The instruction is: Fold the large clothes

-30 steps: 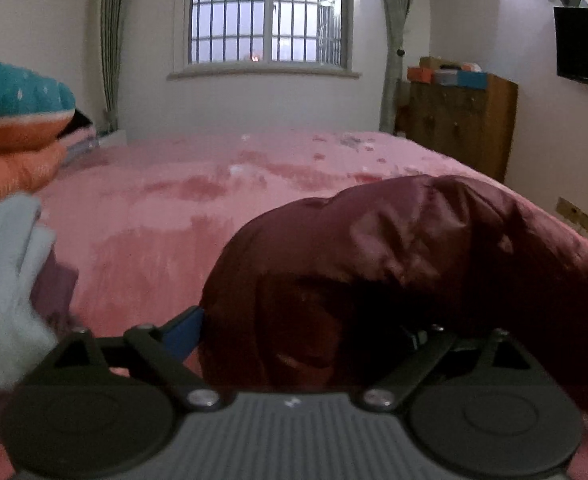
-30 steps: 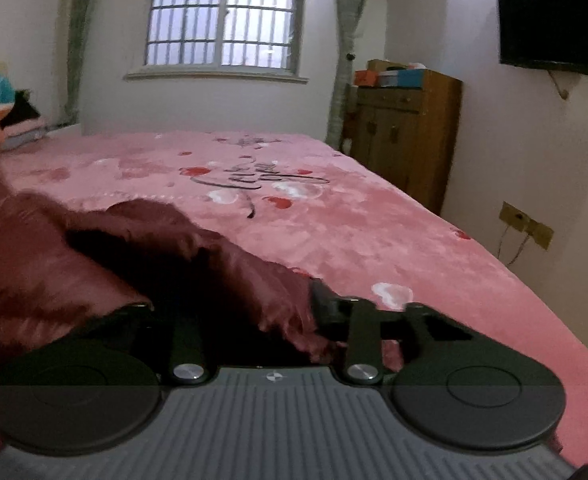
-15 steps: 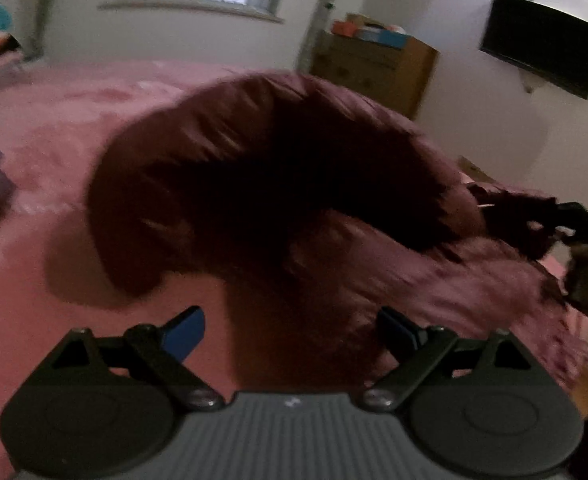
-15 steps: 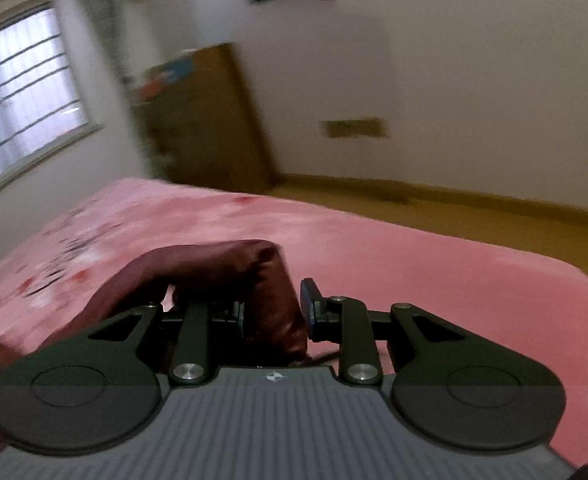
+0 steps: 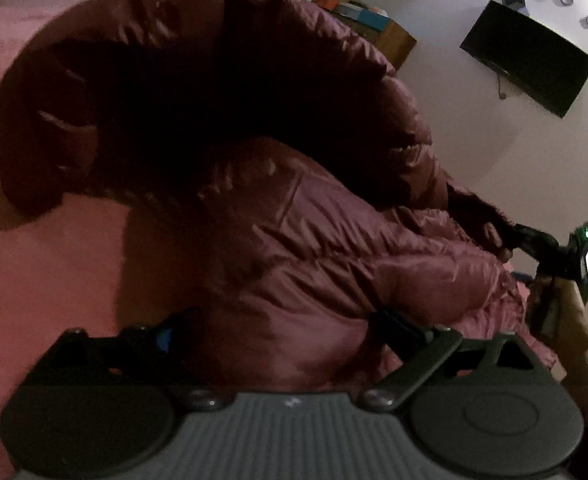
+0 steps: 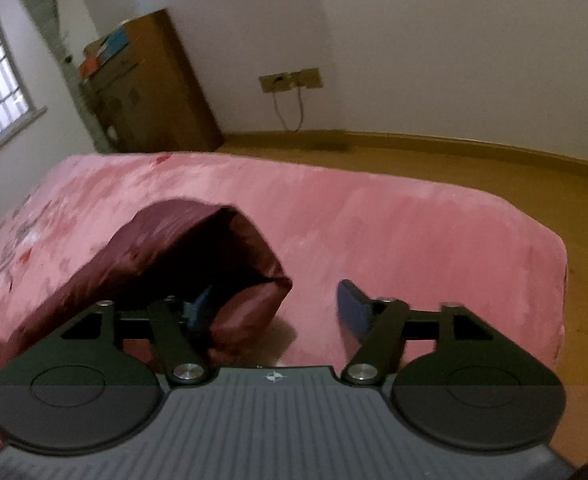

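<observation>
- The right gripper (image 6: 274, 304) has its jaws spread wide; they have just been opening. The cuff end of the maroon puffer jacket (image 6: 166, 256) lies between them, draped over the left finger, while the right fingertip (image 6: 349, 304) stands apart from the fabric with bare blanket beside it. Nothing is pinched.
- Ahead of that gripper and under it spreads the pink bed blanket (image 6: 393, 232); beyond the bed's far edge are the brown floor (image 6: 493, 168) and, up and to the left, a wooden cabinet (image 6: 154, 96).
- The left gripper (image 5: 278, 328) is wide apart too, with a thick fold of the jacket (image 5: 294, 240) filling the gap between its fingers. Whether the pads press on the fabric or merely flank it cannot be told; the fingertips are dark and partly buried.
- Above and ahead of the left gripper the jacket arches up in a big hump, its left end drooping onto the blanket (image 5: 34, 280).
- To its right the other gripper (image 5: 533, 240) shows at the jacket's edge, held in a hand (image 5: 573, 304).
- A dark television (image 5: 529, 56) hangs on the wall up to the right.
</observation>
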{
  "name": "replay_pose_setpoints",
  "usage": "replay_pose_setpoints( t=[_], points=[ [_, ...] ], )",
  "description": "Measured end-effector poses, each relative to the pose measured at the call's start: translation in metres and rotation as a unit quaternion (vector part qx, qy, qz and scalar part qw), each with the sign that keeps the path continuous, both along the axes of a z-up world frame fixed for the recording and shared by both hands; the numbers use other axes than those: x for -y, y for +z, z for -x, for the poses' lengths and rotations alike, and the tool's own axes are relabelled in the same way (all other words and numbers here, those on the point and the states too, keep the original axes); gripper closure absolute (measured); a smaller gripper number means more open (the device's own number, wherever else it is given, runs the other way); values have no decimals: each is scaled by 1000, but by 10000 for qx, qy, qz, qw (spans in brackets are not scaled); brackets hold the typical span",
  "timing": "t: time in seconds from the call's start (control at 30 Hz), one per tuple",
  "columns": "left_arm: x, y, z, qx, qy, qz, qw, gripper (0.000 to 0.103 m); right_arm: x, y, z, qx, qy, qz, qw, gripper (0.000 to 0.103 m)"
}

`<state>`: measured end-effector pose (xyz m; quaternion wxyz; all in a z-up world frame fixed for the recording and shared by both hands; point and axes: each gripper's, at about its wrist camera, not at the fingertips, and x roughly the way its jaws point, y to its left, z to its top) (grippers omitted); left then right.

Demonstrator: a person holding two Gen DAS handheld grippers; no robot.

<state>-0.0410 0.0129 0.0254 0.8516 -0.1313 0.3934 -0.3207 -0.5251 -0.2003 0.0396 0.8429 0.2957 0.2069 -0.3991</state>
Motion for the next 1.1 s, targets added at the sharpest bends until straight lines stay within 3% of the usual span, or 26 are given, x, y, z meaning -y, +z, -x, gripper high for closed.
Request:
replay_pose_setpoints(
  t=[0.17,0.27,0.53,0.67,0.77,0.83,0.93,1.0,1.1],
  points=[
    [6,-3,0,-60,128,210,9997,4,-9,-7,9,274,223,-508,9981,2],
    [6,-4,2,-96,242,412,9988,9,-16,-9,21,467,308,-838,9949,0],
    [5,-3,7,-130,439,697,9965,54,-61,-13,28,515,1022,-1416,9833,0],
    [3,4,12,-39,433,756,9962,64,-78,-16,25,385,1236,-1487,9804,0],
    [3,6,13,-60,444,844,9954,69,-83,-24,20,486,1582,-1765,9703,0],
    [1,8,15,-62,451,924,9947,72,-82,-32,12,698,1833,-2052,9588,7],
    [-4,9,18,-88,491,1088,9928,76,-81,-42,5,974,2055,-2452,9424,29],
    [-6,12,20,-85,517,1177,9917,77,-78,-46,3,1220,2068,-2676,9331,58],
    [-7,18,25,27,506,1222,9912,80,-73,-48,5,1746,2076,-2916,9173,74]
  ],
)
